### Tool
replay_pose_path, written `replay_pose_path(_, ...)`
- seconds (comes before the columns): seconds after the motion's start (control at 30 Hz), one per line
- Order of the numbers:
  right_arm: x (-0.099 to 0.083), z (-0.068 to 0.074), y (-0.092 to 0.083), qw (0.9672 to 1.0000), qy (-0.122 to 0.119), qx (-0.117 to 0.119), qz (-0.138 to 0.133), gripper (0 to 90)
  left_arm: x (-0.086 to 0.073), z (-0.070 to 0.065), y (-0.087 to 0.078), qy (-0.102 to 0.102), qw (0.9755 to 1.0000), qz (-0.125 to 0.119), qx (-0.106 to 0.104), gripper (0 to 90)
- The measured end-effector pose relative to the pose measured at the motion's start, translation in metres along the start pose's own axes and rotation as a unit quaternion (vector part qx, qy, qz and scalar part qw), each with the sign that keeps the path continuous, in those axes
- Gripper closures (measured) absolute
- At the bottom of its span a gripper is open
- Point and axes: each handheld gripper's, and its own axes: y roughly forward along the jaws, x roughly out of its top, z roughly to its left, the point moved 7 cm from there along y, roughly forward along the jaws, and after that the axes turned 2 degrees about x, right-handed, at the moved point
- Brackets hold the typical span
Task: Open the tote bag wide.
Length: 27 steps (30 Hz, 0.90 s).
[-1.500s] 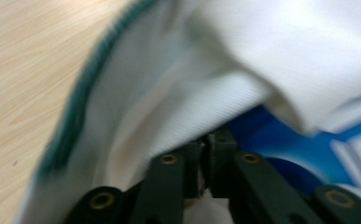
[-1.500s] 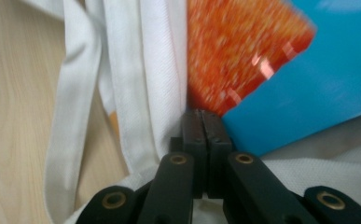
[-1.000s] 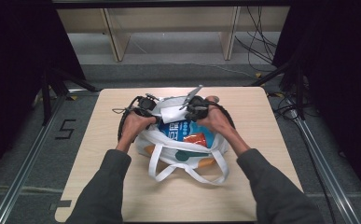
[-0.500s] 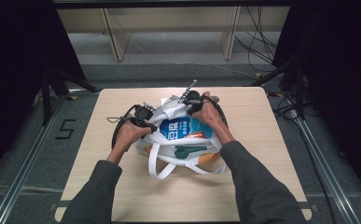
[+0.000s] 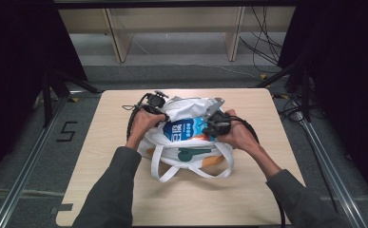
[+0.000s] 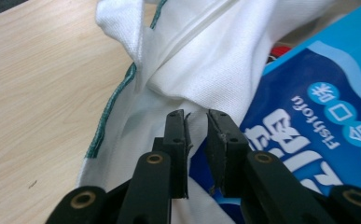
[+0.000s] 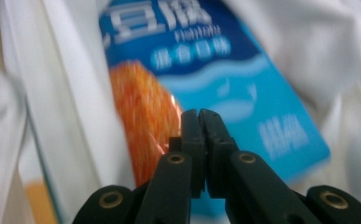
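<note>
Your hands have spread since a second ago; left gripper (image 6: pixel 197 140) slightly parted, holding nothing, right gripper (image 7: pixel 200 140) clenched empty. Blue packet (image 5: pixel 184 129) could slip from the tote bag (image 5: pixel 191 154).

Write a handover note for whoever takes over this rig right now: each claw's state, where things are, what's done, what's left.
Left claw: slightly open, tips against the white bag cloth, nothing visibly pinched.
Right claw: shut, empty, just in front of the blue packet.
Things: the bag lies on the table, mouth open; the packet lies in it, partly showing, beside an orange pack.
Done: packet is in the bag's mouth.
Left: probably grip the rim and settle the packet fully inside.
</note>
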Motion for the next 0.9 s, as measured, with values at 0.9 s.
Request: replay_pose_path(0.9, 0.012, -0.023, 0.007, 0.9987, 0.03, -0.042, -0.006, 89.5, -0.101, -0.039, -0.041, 0.127, 0.9908, 0.04, -0.022, 78.3)
